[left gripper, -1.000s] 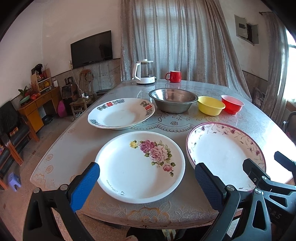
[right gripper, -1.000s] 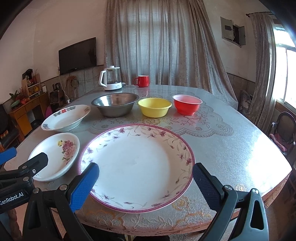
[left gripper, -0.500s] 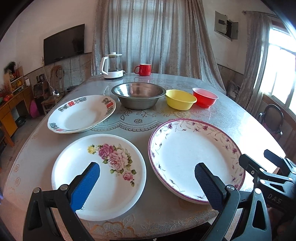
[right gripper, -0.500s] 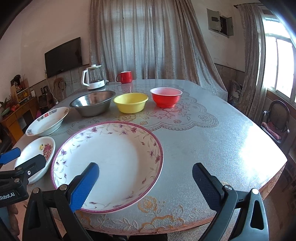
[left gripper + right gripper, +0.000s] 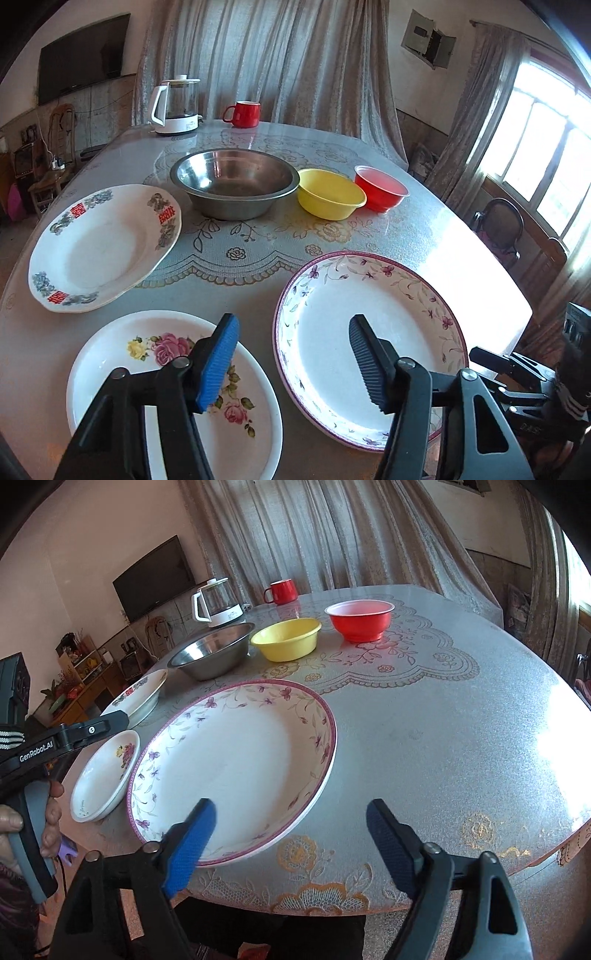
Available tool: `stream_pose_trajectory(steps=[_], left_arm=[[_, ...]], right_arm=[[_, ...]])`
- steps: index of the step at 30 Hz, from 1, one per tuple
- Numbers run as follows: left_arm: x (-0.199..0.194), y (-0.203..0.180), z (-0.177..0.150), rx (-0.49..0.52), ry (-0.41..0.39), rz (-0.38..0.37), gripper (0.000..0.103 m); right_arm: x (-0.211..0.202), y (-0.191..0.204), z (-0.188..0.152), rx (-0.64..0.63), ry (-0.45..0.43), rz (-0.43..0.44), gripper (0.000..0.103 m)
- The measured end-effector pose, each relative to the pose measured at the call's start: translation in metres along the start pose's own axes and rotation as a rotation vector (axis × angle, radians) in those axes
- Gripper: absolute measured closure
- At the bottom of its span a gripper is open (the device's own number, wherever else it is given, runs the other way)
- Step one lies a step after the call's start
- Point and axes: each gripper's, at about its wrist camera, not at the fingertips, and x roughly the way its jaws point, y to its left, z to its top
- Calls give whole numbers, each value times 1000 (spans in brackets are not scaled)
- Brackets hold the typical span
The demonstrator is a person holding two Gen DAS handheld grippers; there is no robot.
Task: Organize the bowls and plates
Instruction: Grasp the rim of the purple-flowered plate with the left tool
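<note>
- Plates and bowls are all separate on the table (image 5: pixel 461 258); I judge that no stacking has begun.
- My left gripper (image 5: pixel 291 358) is partly open and holds nothing. It hangs over the gap between two plates, the rose plate (image 5: pixel 122 373) under its left finger and the purple-rimmed plate (image 5: pixel 388 314) under its right.
- My right gripper (image 5: pixel 288 834) is parted wider, also empty. It sits at the table's near edge with its left finger over the near rim of the purple-rimmed plate (image 5: pixel 240 753), which I read as lining up for a rim pinch.
- Ahead and left of the left gripper lies the deep plate with red characters (image 5: pixel 99 243), apart from the other two.
- Farther ahead the bowls stand in a row: steel bowl (image 5: pixel 234 181), yellow bowl (image 5: pixel 330 194), red bowl (image 5: pixel 380 186), close together but not nested. They run from largest to smallest, which should suit nesting.
- Beyond them, at the far edge, a kettle (image 5: pixel 175 105) and a red mug (image 5: pixel 243 113) stand clear of the work.
- Risk noted: the purple-rimmed plate lies flat, so a finger must slip under its rim; a shallow pinch could slide it toward the edge.
</note>
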Motion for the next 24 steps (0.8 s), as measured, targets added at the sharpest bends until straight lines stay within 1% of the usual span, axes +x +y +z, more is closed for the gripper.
stream_pose_trajectory(steps=[1, 2, 3, 4, 5, 8, 11, 12, 13, 14, 16, 19, 24], left_arm=[[5, -2, 2, 19, 10, 1, 48], [12, -3, 5, 34, 27, 5, 54], [19, -3, 8, 44, 50, 8, 57], [26, -2, 10, 53, 74, 0, 61], [32, -2, 13, 65, 98, -13, 61], [48, -5, 18, 106, 155, -17, 62], [63, -6, 21, 132, 191, 14, 62], [66, -6, 21, 140, 208, 4, 62], [70, -7, 20, 148, 228, -13, 65], [72, -9, 19, 164, 236, -2, 67], [73, -13, 17, 200, 228, 30, 69], [73, -14, 16, 220, 222, 57, 75], [75, -14, 18, 213, 220, 74, 76]], right_arm=[[3, 0, -1, -8, 15, 10, 47], [6, 1, -2, -11, 26, 21, 51], [9, 1, -3, -12, 36, 27, 55], [12, 2, -3, -17, 43, 28, 61], [14, 3, -4, -25, 46, 26, 62], [16, 3, -3, -26, 53, 32, 62], [17, 0, -2, -15, 61, 45, 62], [17, -2, -2, -12, 64, 53, 62], [18, -3, -2, -11, 68, 66, 62], [18, -3, -2, -12, 72, 82, 62], [20, -2, -2, -10, 79, 102, 61], [23, -3, -1, 1, 87, 116, 59], [24, -8, 2, 35, 103, 146, 59]])
